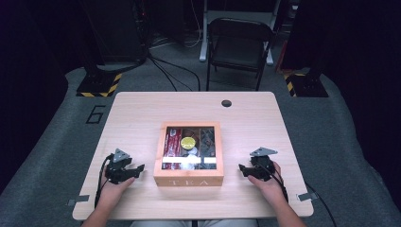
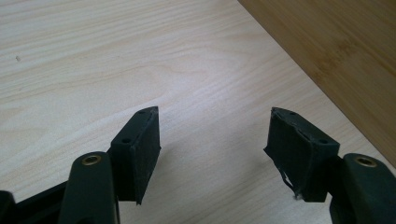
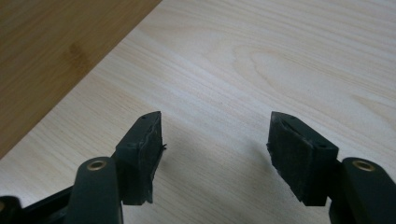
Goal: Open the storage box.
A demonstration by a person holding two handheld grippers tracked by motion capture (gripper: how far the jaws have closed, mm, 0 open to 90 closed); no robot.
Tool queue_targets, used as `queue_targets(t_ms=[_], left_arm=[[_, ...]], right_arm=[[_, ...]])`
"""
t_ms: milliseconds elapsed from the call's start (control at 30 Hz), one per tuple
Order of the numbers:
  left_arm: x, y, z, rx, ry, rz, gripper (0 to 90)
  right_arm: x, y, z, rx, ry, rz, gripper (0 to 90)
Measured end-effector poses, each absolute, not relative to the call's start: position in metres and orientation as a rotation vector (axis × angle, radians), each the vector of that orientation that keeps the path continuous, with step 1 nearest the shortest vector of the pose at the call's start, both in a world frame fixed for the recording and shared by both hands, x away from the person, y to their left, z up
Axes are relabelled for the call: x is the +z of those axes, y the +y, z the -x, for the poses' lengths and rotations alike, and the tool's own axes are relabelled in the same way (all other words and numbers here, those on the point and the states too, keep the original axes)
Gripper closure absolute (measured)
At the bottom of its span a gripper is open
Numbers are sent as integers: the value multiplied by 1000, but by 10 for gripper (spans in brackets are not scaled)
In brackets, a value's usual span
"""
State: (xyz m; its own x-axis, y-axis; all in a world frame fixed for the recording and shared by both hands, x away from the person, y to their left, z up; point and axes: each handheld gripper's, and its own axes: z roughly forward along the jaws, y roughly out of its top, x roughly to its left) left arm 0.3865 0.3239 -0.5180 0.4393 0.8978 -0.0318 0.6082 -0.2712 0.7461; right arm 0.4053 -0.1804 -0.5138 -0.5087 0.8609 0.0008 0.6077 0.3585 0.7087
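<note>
A wooden tea box (image 1: 188,181) with a clear window lid stands in the middle of the table; through the lid I see red packets, a yellow round item and dark packets. My left gripper (image 1: 141,169) rests on the table just left of the box, pointing at it, open with only bare table between its jaws (image 2: 214,112). The box's wooden side (image 2: 336,51) runs along the upper right of the left gripper view. My right gripper (image 1: 241,169) rests to the right of the box, also open and empty (image 3: 215,115), with the box side (image 3: 56,56) at upper left of its view.
The light wooden table (image 1: 132,113) has a small dark cable hole (image 1: 226,103) near its far edge. A black folding chair (image 1: 239,45) stands on the floor beyond the table. Bare table surface lies on both sides of the box.
</note>
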Motion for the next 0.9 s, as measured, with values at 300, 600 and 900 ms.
queue_targets(t_ms=[300, 600, 900], left_arm=[[-508, 321, -381, 521, 1244, -1990, 362], [-504, 320, -377, 514, 1237, -1978, 364], [-497, 319, -373, 503, 1234, -1970, 371]], right_arm=[[-509, -183, -402, 992, 2227, -1322, 354], [-504, -183, -399, 1032, 2218, -1313, 362], [-499, -174, -392, 1022, 2229, -1215, 360]])
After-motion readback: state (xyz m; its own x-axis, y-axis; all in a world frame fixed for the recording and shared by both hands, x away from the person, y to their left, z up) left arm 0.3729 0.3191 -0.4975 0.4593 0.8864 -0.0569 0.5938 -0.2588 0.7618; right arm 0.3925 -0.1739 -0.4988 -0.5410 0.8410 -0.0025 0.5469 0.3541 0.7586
